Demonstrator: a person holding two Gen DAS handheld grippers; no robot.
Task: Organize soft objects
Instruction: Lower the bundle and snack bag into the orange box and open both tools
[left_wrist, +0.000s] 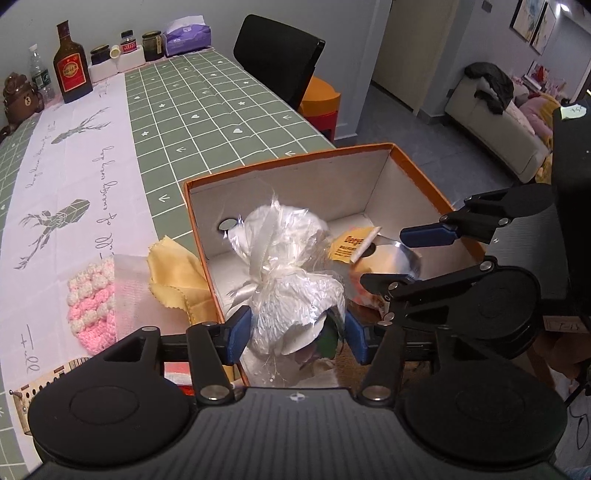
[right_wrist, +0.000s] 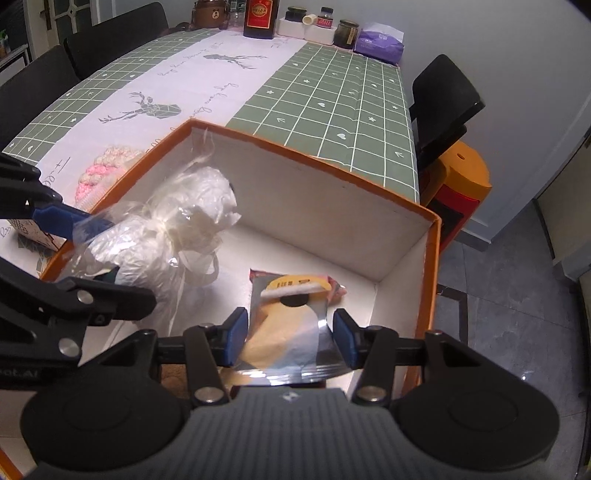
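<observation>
Packet print too blurred to read; in the orange box (right_wrist: 430, 258), left tongs (left_wrist: 295, 326) parted around the wrapped white bundle (left_wrist: 291, 266), right tongs (right_wrist: 290, 336) parted around the silver packet (right_wrist: 291, 317).

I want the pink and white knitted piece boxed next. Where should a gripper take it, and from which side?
Take the knitted piece on its bumpy edge away from the orange box, coming from above. It lies flat on the tablecloth, and the pale mesh fabric seems to overlap its box-side edge, with the yellow cloth beyond. The far side looks freer.
</observation>
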